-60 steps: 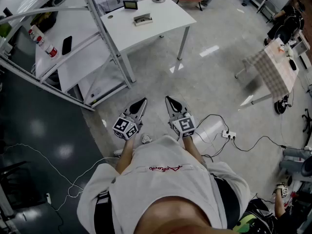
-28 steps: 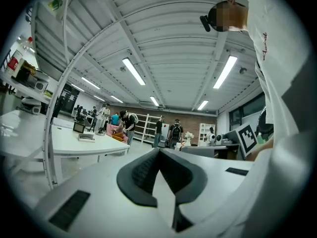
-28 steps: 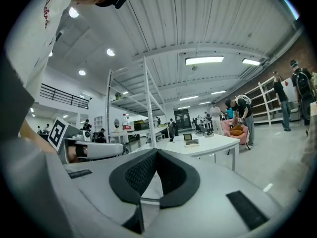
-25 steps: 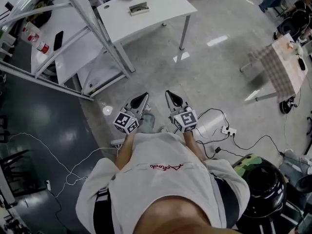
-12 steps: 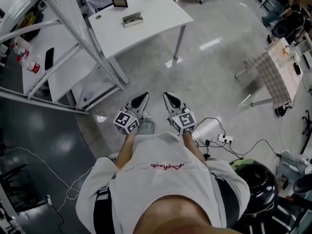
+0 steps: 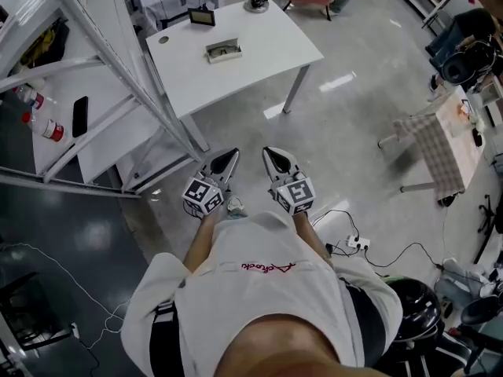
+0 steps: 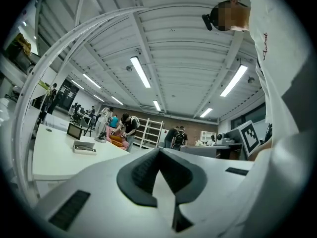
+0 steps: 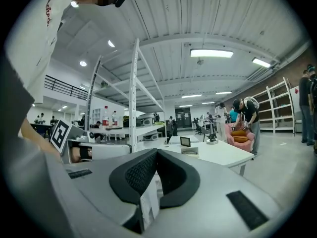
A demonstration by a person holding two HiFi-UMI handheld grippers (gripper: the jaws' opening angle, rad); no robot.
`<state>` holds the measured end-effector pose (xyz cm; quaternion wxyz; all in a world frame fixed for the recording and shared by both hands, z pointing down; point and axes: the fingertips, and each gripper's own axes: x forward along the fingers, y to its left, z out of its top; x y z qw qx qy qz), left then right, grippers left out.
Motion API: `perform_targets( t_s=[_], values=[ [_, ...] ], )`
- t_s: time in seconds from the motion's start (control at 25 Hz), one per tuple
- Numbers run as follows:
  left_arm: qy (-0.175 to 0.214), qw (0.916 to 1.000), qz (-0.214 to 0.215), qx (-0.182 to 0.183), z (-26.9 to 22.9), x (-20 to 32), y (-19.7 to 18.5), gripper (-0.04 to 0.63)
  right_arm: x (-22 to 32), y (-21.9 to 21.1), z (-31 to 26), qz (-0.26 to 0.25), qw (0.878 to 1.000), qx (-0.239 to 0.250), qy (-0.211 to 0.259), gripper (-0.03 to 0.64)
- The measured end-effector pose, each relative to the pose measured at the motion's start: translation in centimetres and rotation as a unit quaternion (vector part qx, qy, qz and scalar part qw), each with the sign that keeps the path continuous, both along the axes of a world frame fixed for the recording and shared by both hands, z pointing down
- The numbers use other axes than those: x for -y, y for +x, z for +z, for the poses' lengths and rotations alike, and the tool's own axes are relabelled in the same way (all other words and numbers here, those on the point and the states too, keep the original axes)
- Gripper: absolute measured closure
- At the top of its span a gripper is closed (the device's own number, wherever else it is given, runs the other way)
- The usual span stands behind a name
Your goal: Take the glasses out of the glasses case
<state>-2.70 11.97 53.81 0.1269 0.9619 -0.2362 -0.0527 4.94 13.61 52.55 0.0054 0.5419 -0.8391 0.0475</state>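
Desk stands well ahead across the floor; left tool and right tool both pinched closed, empty, level; case lies on desk, well apart from both; best approach squarely, open tools before reaching.

Head view: camera on the person's head, aimed steeply down past the shirt to the floor. Left gripper and right gripper sit near, below centre. White table lies farther ahead.
Left gripper view: camera close behind its own jaws, facing level, table off to the left.
Right gripper view: same mount, level, table ahead, slightly right.
All three share the table and the case on it. Each gripper view also catches the other's marker cube.
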Motion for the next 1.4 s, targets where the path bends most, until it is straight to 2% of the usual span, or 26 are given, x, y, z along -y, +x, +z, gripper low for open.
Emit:
perform_targets(
  t_s=[0.56, 1.08, 1.4],
  values=[
    [-0.010, 0.9997, 0.005, -0.024, 0.6, 10.4, -2.6, 0.572, 10.6, -1.6, 0.6, 0.005, 0.999, -0.033, -0.014, 0.591],
    [-0.035, 0.9989, 0.009, -0.028, 2.2, 11.5, -2.9, 0.572, 12.1, -2.2, 2.3, 0.003, 0.998, -0.041, -0.045, 0.591],
    [-0.037, 0.9991, -0.014, -0.016, 2.8, 14.9, -3.2, 0.572, 16.5, -2.0, 2.8, -0.011, 0.999, -0.027, -0.038, 0.591]
  ],
)
